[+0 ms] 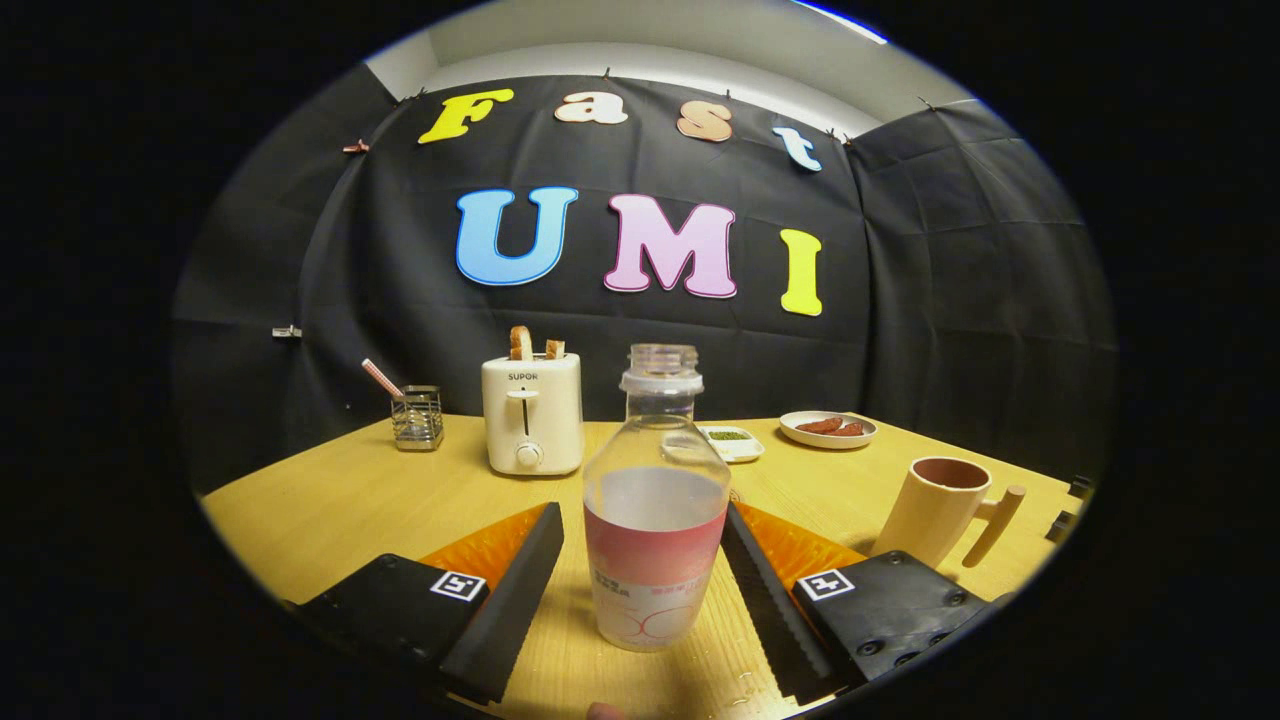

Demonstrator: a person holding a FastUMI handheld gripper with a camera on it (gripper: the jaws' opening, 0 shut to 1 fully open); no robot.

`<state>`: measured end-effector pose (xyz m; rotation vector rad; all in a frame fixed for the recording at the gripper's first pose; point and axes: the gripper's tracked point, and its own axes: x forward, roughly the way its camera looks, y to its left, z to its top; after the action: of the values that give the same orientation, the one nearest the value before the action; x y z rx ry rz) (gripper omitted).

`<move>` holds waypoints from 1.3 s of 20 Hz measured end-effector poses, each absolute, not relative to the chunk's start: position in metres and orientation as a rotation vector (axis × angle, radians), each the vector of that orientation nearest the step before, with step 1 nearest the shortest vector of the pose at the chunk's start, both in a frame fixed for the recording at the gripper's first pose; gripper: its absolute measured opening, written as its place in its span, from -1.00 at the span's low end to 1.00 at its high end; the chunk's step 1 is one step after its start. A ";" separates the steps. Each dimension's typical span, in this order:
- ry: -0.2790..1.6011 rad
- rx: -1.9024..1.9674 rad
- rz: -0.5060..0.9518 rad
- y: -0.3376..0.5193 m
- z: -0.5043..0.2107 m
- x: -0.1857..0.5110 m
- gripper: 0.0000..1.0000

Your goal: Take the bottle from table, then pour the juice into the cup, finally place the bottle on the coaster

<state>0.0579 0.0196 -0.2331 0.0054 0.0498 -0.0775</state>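
Your bottle [656,500] stands upright on the desk [330,510], directly between the jaws of your gripper [640,590]. It is clear plastic with its cap off, a pink label around the lower body, and pale liquid filling it to about the shoulder.

The jaws are spread wide, one black ribbed finger [510,600] on each side of the bottle. The right finger looks very close to the label; whether it touches cannot be told. The left finger stands a little way off. Nothing is clamped.

The cup [935,510], a cream mug with a brown inside and a peg-like handle, stands on the desk to the right, just beyond the right finger.

Farther back, beyond the bottle, a white toaster [532,415] holds two slices of bread [521,343]. To its left is a small wire holder [417,417] with a striped straw [381,377] sticking out. To the right of the bottle's neck sits a small white square dish [732,443] with something green in it, and beyond that a round plate [828,429] with reddish-brown food.

A few small water drops [745,685] lie on the desk near the base of the right finger. Nothing stands between the jaws and the bottle.
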 end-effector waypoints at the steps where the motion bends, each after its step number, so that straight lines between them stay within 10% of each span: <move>1: 0.055 -0.004 -0.075 0.020 -0.237 0.060 0.93; 3: 0.062 0.014 -0.046 0.022 -0.237 0.062 0.55; 26: 0.080 0.123 -0.094 -0.034 -0.046 0.023 0.51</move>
<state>0.0227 -0.0339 -0.0457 0.1231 0.0798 -0.0941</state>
